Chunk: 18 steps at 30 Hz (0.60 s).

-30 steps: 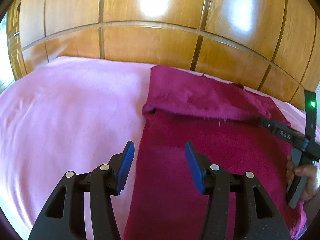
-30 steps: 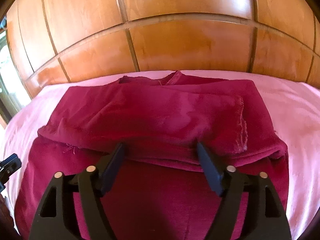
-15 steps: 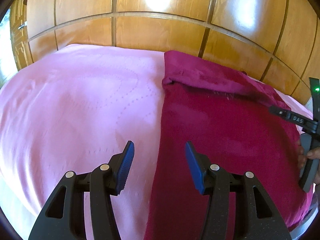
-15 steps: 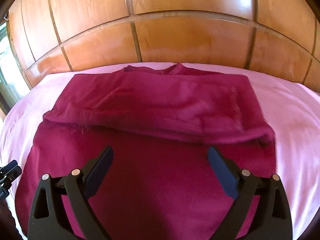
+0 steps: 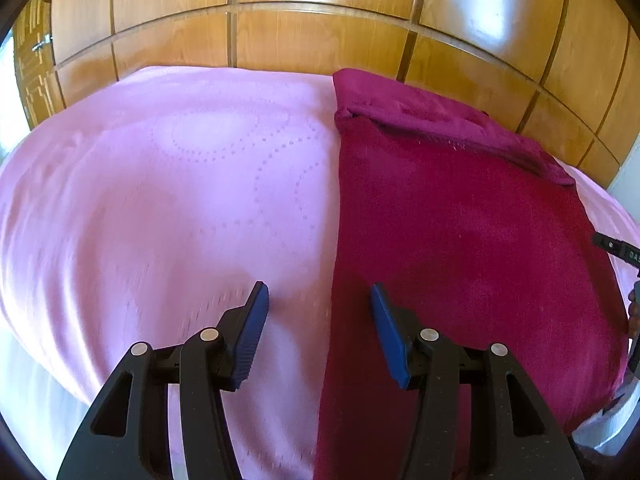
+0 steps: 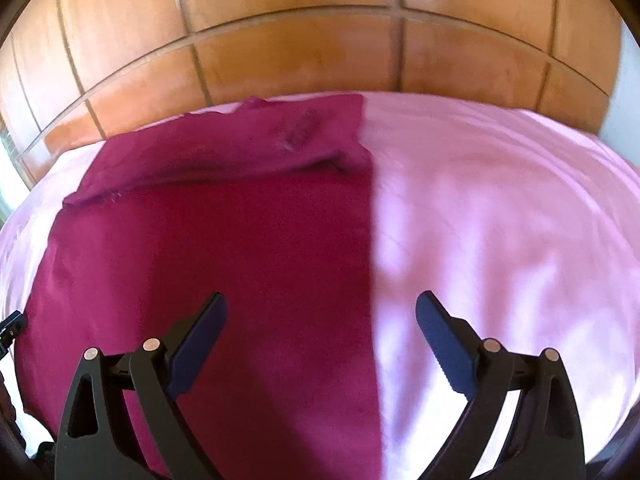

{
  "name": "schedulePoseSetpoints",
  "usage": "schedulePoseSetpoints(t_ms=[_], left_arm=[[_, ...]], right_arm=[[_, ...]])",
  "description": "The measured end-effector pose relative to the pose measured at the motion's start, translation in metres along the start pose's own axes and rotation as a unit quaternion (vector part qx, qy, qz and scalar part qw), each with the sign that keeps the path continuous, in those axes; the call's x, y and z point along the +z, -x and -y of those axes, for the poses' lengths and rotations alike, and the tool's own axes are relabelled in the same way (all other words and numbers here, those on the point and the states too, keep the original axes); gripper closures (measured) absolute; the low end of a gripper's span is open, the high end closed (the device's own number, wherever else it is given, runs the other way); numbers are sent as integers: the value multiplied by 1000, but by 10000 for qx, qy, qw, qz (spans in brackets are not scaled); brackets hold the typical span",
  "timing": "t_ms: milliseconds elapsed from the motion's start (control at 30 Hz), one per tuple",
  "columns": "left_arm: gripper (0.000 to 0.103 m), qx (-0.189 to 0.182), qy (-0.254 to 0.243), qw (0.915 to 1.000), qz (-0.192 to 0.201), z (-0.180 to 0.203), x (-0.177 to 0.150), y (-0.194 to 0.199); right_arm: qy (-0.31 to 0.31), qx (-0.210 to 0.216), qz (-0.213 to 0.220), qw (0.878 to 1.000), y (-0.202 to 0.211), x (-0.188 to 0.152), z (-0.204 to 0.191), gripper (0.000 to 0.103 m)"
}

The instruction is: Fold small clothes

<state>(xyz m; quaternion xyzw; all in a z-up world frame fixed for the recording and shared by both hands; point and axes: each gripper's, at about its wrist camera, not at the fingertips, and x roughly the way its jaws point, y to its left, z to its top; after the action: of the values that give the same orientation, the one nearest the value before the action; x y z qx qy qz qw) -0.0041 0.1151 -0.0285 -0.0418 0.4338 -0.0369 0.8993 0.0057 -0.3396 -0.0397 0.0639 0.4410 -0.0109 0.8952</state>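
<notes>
A dark red garment (image 5: 460, 240) lies flat on the pink bed cover (image 5: 160, 200), its far end folded back over itself near the wooden panels. It also shows in the right wrist view (image 6: 220, 248). My left gripper (image 5: 318, 308) is open and empty, straddling the garment's left edge near the front. My right gripper (image 6: 320, 320) is open wide and empty, straddling the garment's right edge. A part of the right gripper (image 5: 616, 249) shows at the right rim of the left wrist view.
Wooden wardrobe panels (image 5: 320, 32) stand right behind the bed. The pink cover (image 6: 500, 220) stretches out on both sides of the garment. The bed's near edge drops off at the lower left (image 5: 36, 392).
Both grippers have pulled back towards the near end of the garment and moved apart to its side edges. The right gripper has opened wider, off the folded-over part.
</notes>
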Motion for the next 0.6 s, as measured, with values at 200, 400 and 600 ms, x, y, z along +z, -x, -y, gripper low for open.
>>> schedulePoseSetpoints(t_ms=[200,400,600], left_arm=[[51,-61,-180,9998,-102,2,-9,9],[51,-249,-342,9985,-347,2,-19,18],[63,-659,-654,9932,-704,5,-36,24]], right_arm=[[-128,218,-249,9994,22,-34,15,9],[38,510,-560,9971,46,-65,12,25],[349,822,-1021,9908,66,-89,3,58]])
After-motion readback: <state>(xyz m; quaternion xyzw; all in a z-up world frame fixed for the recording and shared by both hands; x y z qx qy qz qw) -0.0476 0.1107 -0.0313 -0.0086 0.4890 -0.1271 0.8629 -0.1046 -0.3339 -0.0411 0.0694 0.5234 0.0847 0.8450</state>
